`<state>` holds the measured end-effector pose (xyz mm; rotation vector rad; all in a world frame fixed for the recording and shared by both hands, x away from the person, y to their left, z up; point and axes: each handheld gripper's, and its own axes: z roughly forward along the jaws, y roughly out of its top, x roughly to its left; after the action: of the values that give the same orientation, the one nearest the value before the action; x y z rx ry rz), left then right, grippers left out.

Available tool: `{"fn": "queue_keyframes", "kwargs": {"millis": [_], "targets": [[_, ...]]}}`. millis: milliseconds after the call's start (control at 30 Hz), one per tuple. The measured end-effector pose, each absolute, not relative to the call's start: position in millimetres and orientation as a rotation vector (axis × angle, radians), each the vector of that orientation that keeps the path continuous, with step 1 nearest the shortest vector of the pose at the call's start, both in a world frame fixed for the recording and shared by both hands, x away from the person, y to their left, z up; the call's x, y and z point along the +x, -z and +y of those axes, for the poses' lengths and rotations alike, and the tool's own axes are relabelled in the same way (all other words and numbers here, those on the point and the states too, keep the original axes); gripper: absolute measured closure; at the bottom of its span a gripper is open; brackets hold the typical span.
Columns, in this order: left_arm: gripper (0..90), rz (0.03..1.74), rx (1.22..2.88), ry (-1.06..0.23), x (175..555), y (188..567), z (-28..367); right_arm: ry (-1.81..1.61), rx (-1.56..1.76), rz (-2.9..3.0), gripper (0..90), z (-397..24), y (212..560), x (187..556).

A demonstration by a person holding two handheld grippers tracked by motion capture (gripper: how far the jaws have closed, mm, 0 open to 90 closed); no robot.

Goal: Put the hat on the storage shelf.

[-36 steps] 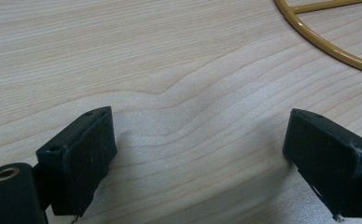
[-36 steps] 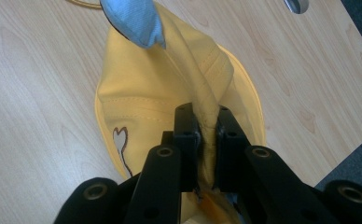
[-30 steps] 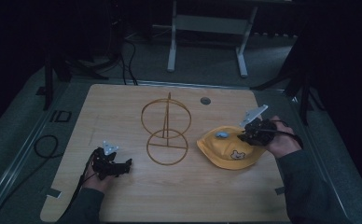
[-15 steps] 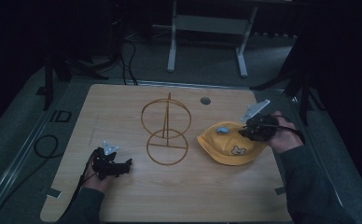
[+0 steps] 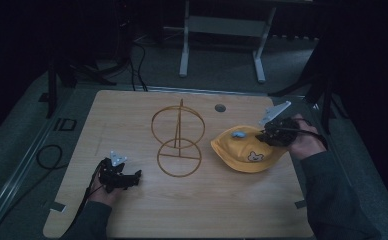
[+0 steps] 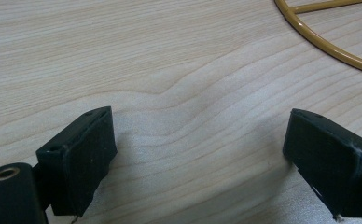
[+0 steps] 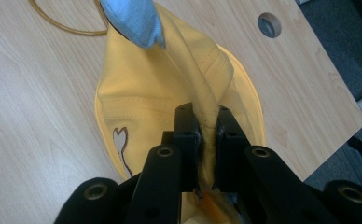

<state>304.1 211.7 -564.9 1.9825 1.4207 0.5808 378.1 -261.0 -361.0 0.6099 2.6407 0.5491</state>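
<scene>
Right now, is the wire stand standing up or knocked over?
Standing up. In the high view the wire stand rests its lower ring flat on the table, post rising straight with the upper ring upright.

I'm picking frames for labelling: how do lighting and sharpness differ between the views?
High view: dim and soft, dark surroundings, yet the yellow hat reads. Left gripper view: bright, wood grain crisp, the near claw pads slightly soft. Right gripper view: evenly lit, hat stitching sharp, no glare.

Item: my yellow cloth hat (image 5: 247, 152), small bear face stitched on front, pale blue tab (image 7: 133, 18) at the crown. Lying on the table's right side, just beside the wire stand; crown fabric pinched up into a ridge.
</scene>
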Motion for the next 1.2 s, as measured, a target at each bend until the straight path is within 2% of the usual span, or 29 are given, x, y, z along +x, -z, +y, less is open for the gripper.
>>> {"fn": "queue_keyframes", "kwargs": {"millis": [1200], "targets": [[9.6,1.421,1.983,-0.580,304,565,212,-0.675,0.618,2.546,82.6,-262,331,389]]}}
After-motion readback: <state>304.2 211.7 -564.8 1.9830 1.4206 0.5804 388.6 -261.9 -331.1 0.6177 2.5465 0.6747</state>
